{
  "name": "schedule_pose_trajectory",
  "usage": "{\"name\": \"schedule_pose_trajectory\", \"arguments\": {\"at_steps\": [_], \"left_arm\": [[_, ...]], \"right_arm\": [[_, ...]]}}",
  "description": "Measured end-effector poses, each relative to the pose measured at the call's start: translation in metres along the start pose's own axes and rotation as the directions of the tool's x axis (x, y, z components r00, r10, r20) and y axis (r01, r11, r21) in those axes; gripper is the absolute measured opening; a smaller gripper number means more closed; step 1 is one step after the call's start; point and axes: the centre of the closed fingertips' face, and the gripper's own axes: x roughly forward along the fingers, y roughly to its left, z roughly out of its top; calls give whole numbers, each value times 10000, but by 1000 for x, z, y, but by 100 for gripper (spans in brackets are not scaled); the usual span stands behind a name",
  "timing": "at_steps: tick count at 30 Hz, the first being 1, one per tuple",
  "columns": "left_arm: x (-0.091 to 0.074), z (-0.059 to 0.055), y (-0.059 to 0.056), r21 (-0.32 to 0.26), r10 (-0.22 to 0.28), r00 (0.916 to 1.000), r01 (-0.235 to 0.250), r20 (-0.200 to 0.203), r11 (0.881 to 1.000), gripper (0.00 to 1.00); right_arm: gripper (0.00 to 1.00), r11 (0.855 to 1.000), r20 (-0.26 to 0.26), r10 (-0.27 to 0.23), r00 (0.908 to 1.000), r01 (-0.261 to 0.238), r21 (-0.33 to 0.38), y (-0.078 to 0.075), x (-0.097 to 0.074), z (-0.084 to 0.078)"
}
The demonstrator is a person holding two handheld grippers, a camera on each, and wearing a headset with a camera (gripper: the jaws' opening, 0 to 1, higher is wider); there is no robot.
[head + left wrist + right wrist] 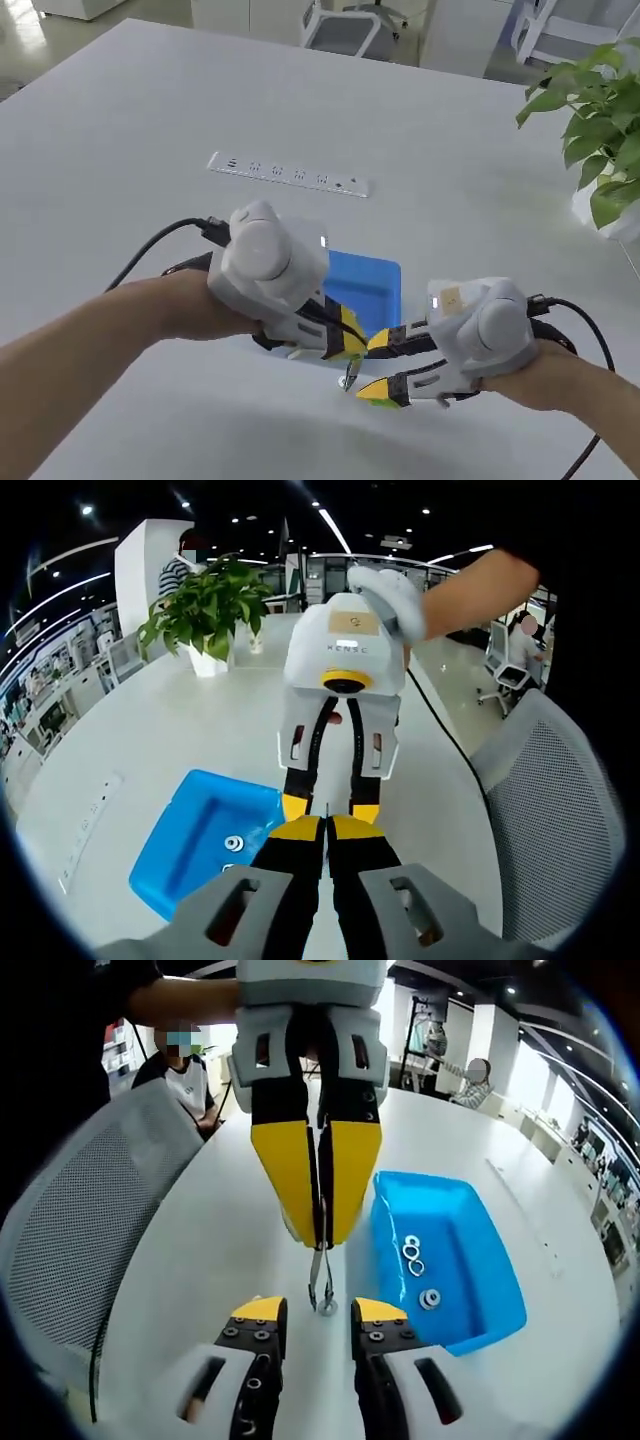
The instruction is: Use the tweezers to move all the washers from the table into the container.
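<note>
Crowding the container (470, 1260), tabletop's (150, 100) near edge: left gripper (320, 1210) clamps tweezers (321, 1270), tips at a washer (328, 1307) inside gaping, empty right gripper (320, 1307).

Left gripper (320, 1228) enters from the top, yellow jaws pinched on tweezers (321, 1272). The tweezer tips point down at a washer (327, 1307) on the white table (200, 1260). Right gripper (315, 1312) sits just below, jaws apart, nothing between. Blue container (497, 1285) lies beside them, four washers (429, 1298) inside. Mesh chair (80, 1230) at left.
</note>
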Motion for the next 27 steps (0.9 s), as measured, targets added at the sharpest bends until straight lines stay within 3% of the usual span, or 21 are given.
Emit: {"name": "schedule_pose_trajectory", "arguments": {"at_steps": [11,27], "left_arm": [[2,0,2,-15,-55,10000,55,-44,10000,5],[3,0,4,-129,-19,10000,18,-55,9999,5]], "right_arm": [[12,9986,-301,433,9986,-442,-306,0,10,-2],[9,9990,-335,399,9986,-406,-201,-1,11,-5]]}}
